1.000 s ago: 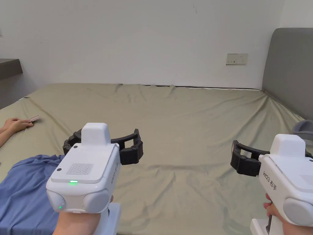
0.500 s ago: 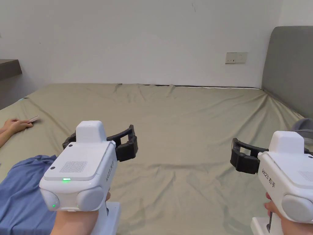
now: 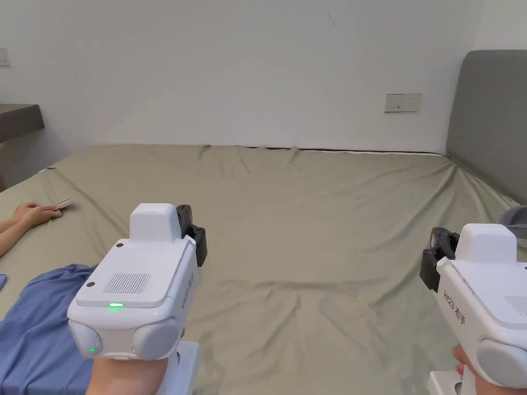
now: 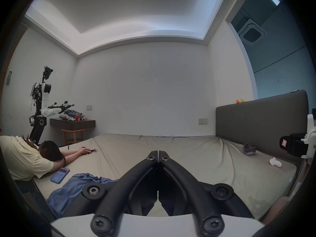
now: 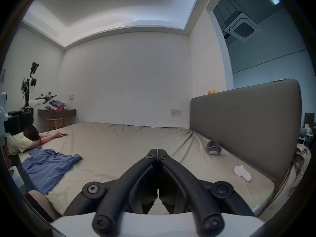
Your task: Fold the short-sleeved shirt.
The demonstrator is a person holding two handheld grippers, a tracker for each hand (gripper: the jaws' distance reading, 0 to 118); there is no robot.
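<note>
Reaching left for the crumpled shirt (image 3: 36, 319), I should first spread both empty, pressed-together claws: left gripper (image 4: 158, 156), right gripper (image 5: 157, 152).

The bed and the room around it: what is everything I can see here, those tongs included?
Bed sheet: one, olive green, wrinkled, over the whole bed.
Short-sleeved shirt: one, blue, crumpled at the bed's near left edge.
Phone: one, blue case, on the sheet beside the shirt.
Other person: one, pale yellow top, leaning onto the bed's left side.
Headboard: one, grey, right side.
Grey item: one, by the headboard.
White item: one, on the sheet nearby.
Wall socket: one, beige, far wall.
Shelf: one, dark, cluttered, far left.
Left tongs: black, shut, above the sheet.
Right tongs: black, shut, above the sheet.
</note>
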